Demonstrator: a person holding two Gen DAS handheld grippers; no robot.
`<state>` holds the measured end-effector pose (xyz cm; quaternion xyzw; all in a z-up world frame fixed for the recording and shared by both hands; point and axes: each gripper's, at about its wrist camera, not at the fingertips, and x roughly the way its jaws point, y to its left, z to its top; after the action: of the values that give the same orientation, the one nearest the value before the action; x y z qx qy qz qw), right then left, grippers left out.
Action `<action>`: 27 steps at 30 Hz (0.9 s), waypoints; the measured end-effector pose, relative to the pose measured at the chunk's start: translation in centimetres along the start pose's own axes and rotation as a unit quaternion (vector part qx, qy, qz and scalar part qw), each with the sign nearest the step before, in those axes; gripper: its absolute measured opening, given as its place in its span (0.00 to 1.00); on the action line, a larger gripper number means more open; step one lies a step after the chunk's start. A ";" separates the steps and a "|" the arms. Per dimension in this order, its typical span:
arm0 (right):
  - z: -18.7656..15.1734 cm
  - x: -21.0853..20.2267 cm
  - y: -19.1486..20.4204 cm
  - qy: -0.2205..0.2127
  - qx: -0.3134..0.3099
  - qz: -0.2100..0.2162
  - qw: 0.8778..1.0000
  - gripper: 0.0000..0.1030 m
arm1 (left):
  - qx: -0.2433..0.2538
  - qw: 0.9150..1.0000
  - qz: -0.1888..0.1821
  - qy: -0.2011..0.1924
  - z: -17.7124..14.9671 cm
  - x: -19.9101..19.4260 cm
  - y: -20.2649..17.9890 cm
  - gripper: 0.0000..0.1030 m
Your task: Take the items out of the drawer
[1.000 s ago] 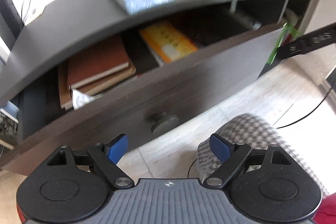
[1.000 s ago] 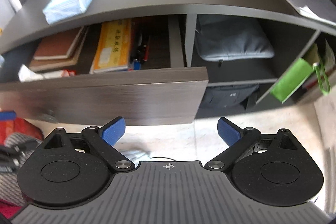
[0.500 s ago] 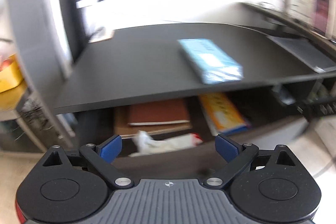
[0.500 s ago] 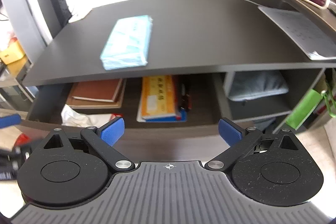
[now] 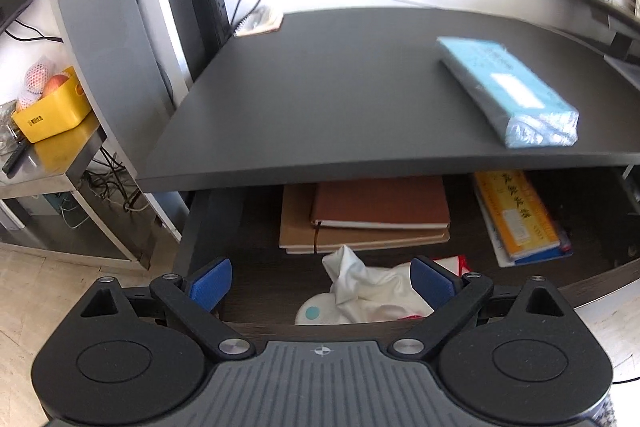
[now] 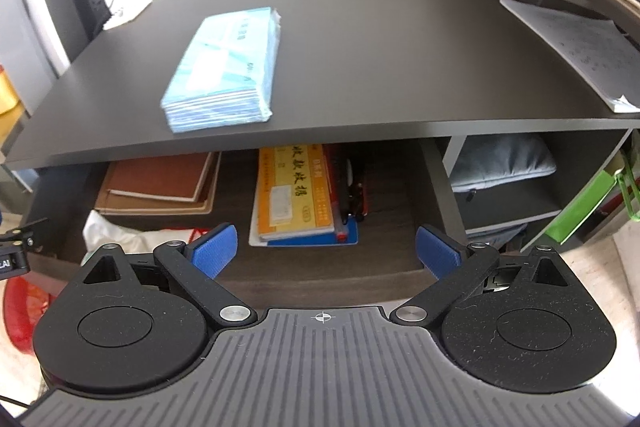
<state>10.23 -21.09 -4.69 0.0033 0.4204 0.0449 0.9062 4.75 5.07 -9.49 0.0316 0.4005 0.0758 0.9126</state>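
Note:
The drawer [image 5: 260, 287] under the dark desk stands pulled open. In it lie stacked brown notebooks [image 5: 376, 211], a crumpled white plastic bag [image 5: 368, 291] at the front, and a yellow booklet [image 5: 516, 215] on a blue folder. My left gripper [image 5: 322, 281] is open and empty, just above the drawer's front, over the white bag. My right gripper [image 6: 324, 253] is open and empty, over the drawer front [image 6: 320, 283] near the yellow booklet [image 6: 294, 195]; pens [image 6: 352, 191] lie beside it, brown notebooks [image 6: 160, 183] to the left.
A blue paper pack [image 5: 508, 91] lies on the desk top [image 5: 320, 87]; it also shows in the right wrist view [image 6: 228, 71]. Papers [image 6: 576, 43] lie at the right. Shelves with a grey bag [image 6: 500, 163] stand right of the drawer. A yellow fruit box [image 5: 52, 107] sits left.
Both grippers have risen from below the drawer front to above it, now looking down into the open drawer and over the desk top. Both stayed open.

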 end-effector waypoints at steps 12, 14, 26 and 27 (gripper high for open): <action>-0.5 2.5 0.6 0.026 -0.018 -0.009 0.999 0.96 | 0.019 0.999 -0.009 0.025 0.4 -0.3 -0.4 0.94; -0.7 2.6 0.6 0.029 -0.020 -0.009 0.999 0.96 | 0.018 0.999 -0.009 0.025 0.7 -0.7 -0.3 0.94; -1.4 2.9 1.1 0.040 -0.038 -0.012 0.998 0.96 | 0.011 1.000 -0.007 0.025 0.6 -1.6 0.0 0.96; -1.5 2.9 1.2 0.040 -0.039 -0.013 0.998 0.96 | 0.012 1.000 -0.006 0.024 0.6 -1.6 -0.1 0.96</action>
<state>10.86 -19.72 -7.76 -0.0397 0.4544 0.0494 0.8886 4.09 4.72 -7.95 0.0386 0.4238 0.0664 0.9025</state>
